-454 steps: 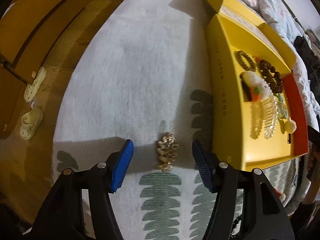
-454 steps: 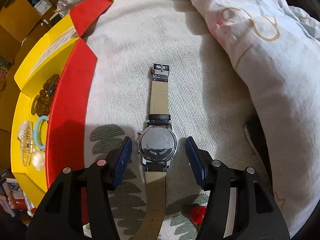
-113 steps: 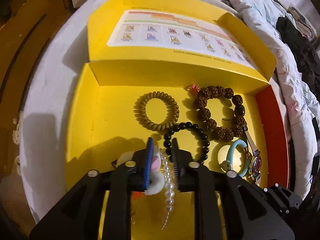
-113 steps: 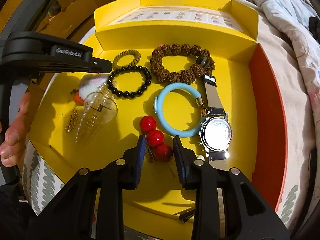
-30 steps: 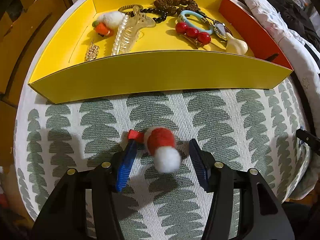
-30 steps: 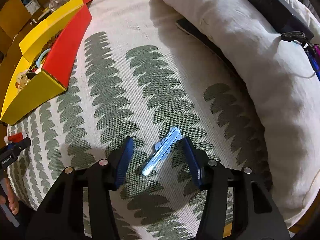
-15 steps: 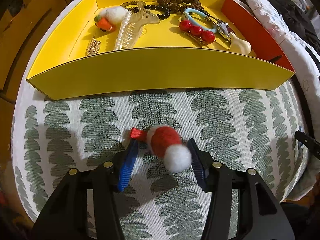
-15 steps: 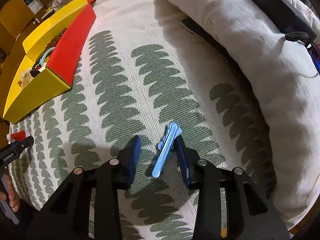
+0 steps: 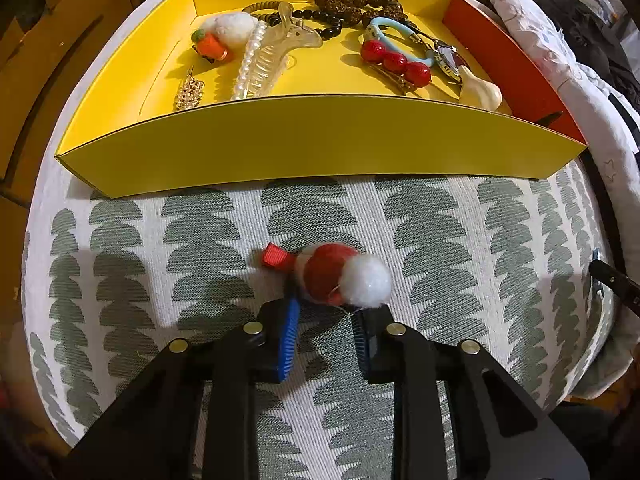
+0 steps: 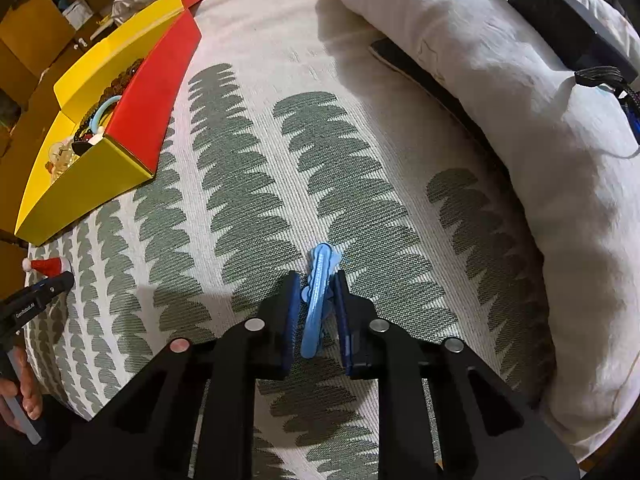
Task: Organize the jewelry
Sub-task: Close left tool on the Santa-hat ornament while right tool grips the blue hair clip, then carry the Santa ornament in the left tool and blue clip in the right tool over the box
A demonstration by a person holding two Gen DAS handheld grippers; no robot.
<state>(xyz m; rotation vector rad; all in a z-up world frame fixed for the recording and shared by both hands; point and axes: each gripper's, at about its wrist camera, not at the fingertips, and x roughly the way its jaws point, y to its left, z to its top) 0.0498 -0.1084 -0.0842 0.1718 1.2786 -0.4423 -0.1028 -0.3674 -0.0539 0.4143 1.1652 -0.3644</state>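
Note:
In the left wrist view my left gripper [image 9: 326, 320] is shut on a red Santa-hat hair clip [image 9: 328, 274] with a white pompom, on the leaf-patterned bedspread in front of the yellow box [image 9: 312, 140]. The box holds bracelets, a pearl clip, a clear claw clip [image 9: 276, 54], red bead clip [image 9: 396, 62] and a watch [image 9: 448, 58]. In the right wrist view my right gripper [image 10: 316, 300] is shut on a blue hair clip [image 10: 316, 300] lying on the bedspread. The box [image 10: 92, 172] lies far left.
A white pillow [image 10: 520, 120] runs along the right side in the right wrist view, with a dark device [image 10: 568, 20] on it. The left gripper [image 10: 36, 296] and the Santa clip [image 10: 48, 265] show at the left edge. Wooden floor [image 9: 36, 60] lies left of the bed.
Both grippers have closed. The left jaws narrowed onto the Santa-hat clip. The right jaws closed onto the blue hair clip, which turned to lie along the fingers.

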